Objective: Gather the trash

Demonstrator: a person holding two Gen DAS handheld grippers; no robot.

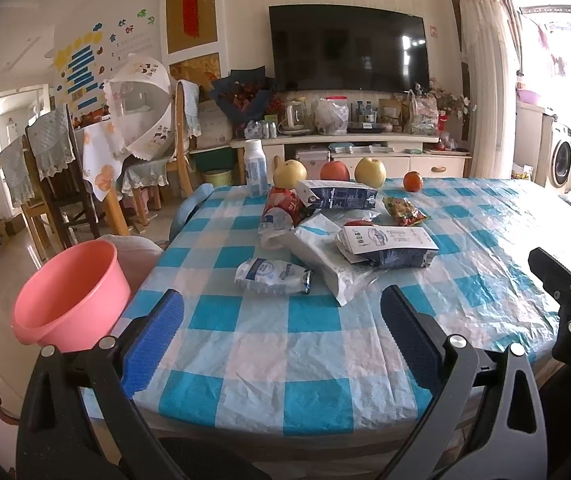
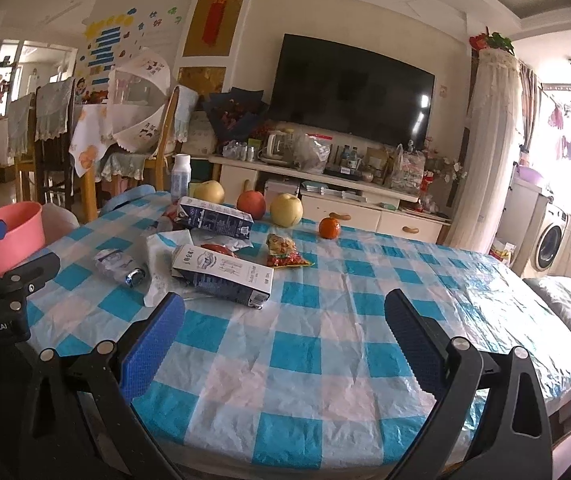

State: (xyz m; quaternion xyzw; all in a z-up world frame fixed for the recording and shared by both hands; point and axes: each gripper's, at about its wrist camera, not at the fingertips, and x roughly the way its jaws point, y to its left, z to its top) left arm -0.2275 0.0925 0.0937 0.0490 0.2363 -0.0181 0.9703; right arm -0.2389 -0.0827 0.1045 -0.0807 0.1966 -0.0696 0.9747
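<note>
Spread wide and empty above the checked tablecloth (image 1: 269,344): left gripper (image 1: 281,320); right gripper (image 2: 285,320); crushed cartons (image 1: 385,244) ahead; pink bucket (image 1: 71,292) beside.

Left wrist view: near table edge, faces across checked table (image 1: 285,320) toward TV (image 1: 349,54), bucket (image 1: 71,296) lower left | Right wrist view: same heading, further right | Shared: table, TV (image 2: 353,96), bucket (image 2: 9,236).
</note>
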